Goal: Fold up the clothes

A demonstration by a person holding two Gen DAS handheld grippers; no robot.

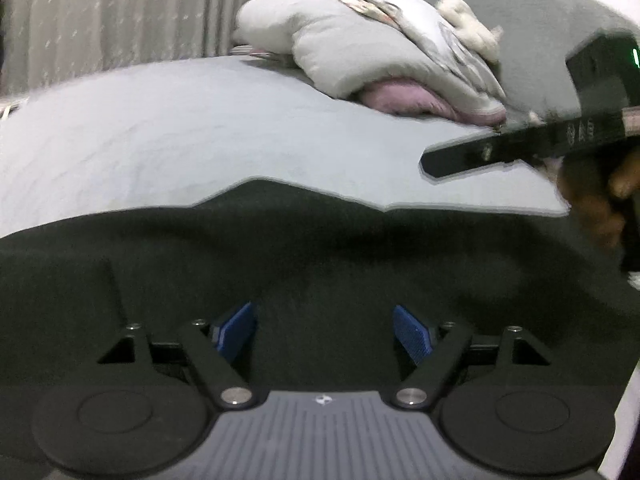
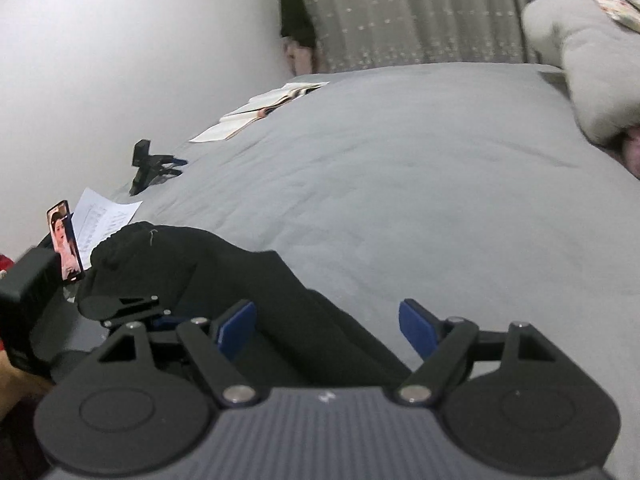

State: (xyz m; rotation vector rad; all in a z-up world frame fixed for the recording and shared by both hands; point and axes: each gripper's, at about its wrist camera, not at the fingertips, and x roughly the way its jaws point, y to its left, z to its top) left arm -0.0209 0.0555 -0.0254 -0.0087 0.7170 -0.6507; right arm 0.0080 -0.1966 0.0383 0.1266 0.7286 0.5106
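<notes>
We've got both sets of fingers spread wide, gripping nothing: left gripper [image 1: 324, 330] over the black garment [image 1: 280, 248] on the grey bed [image 1: 160, 128], right gripper [image 2: 328, 330] at its edge.

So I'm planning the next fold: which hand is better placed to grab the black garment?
Probably the left. The left gripper hangs open right over the black garment. The right gripper, also open, straddles only the garment's edge, with bare grey bedsheet ahead.
</notes>
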